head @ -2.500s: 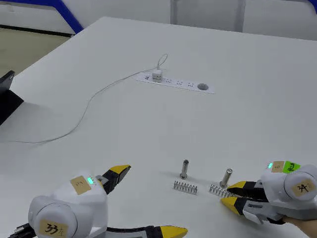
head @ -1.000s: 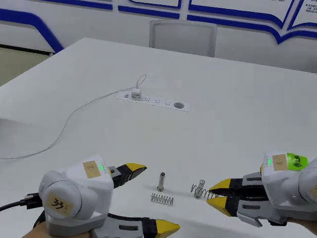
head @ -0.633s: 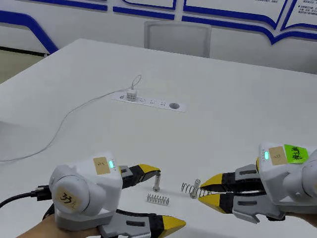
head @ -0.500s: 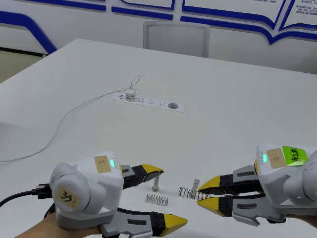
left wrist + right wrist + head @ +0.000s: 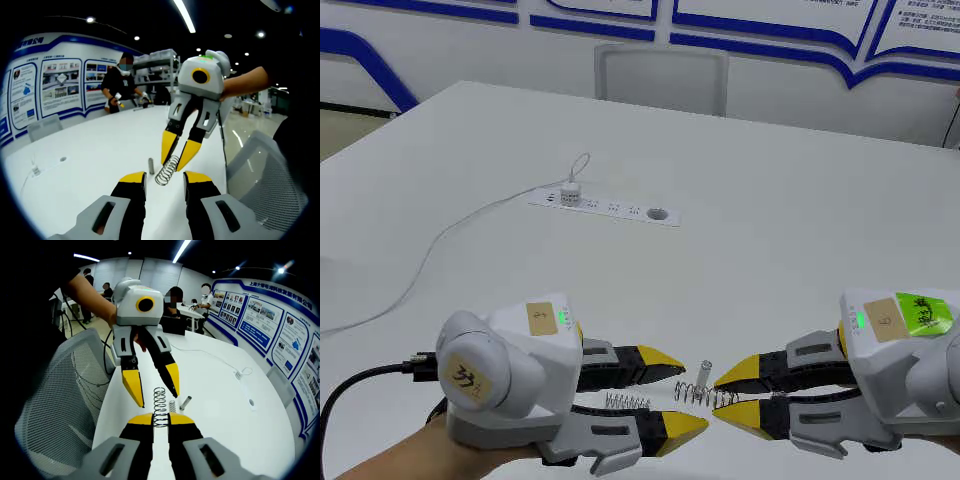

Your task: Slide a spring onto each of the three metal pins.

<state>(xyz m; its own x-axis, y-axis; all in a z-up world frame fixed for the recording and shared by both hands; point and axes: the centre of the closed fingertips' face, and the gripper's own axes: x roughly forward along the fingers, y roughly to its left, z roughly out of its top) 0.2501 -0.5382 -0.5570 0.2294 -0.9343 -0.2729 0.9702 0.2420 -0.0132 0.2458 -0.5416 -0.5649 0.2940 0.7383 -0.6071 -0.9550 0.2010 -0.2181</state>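
Gripping a spring by one end just beside an upright pin, the right tongs stay pinched. The left tongs, gaping, have closed in around its free end above the bench.

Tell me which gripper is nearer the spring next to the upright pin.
Right. The right gripper is shut on one end of that spring; the left gripper is open, with the spring's other end at its jaw tips.

Left gripper and right gripper meet tip to tip at the near edge of the table, spring between them, pin just behind, power strip farther back, chair beyond.
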